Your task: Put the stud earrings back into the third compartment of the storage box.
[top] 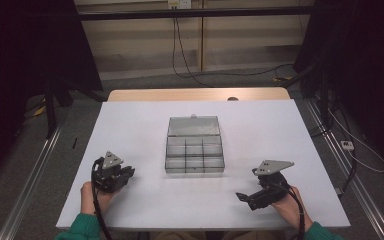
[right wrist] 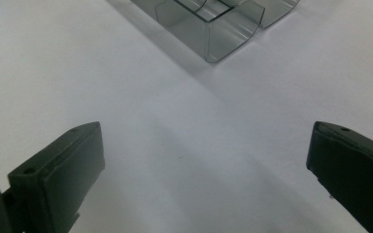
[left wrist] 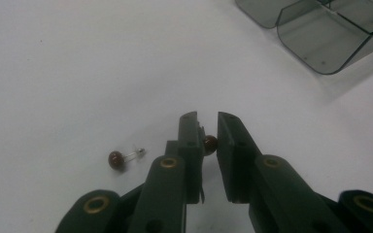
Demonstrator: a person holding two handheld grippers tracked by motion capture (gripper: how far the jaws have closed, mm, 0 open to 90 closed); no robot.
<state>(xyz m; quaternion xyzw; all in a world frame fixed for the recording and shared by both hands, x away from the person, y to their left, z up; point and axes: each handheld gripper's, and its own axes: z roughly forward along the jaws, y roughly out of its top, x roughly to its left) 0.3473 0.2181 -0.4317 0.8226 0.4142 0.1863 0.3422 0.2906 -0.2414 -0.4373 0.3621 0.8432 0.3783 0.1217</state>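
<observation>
Pinching: our left gripper [left wrist: 209, 133] has its fingers [left wrist: 190, 141] closed on a brown stud earring [left wrist: 210, 143], taken at the ball, low over the white tabletop [left wrist: 53, 73]
Second earring [left wrist: 121, 158]: lying on the tabletop just left of those fingers; post pointing right
Right gripper [right wrist: 206, 160]: fingers spread wide, holding nothing; resting apart
Box [top: 195, 145]: clear, compartmented, lid open, mid-tabletop
Handling: we judge it tiny, light, hard and slippery; the thin post may bend; grip the ball squarely
</observation>
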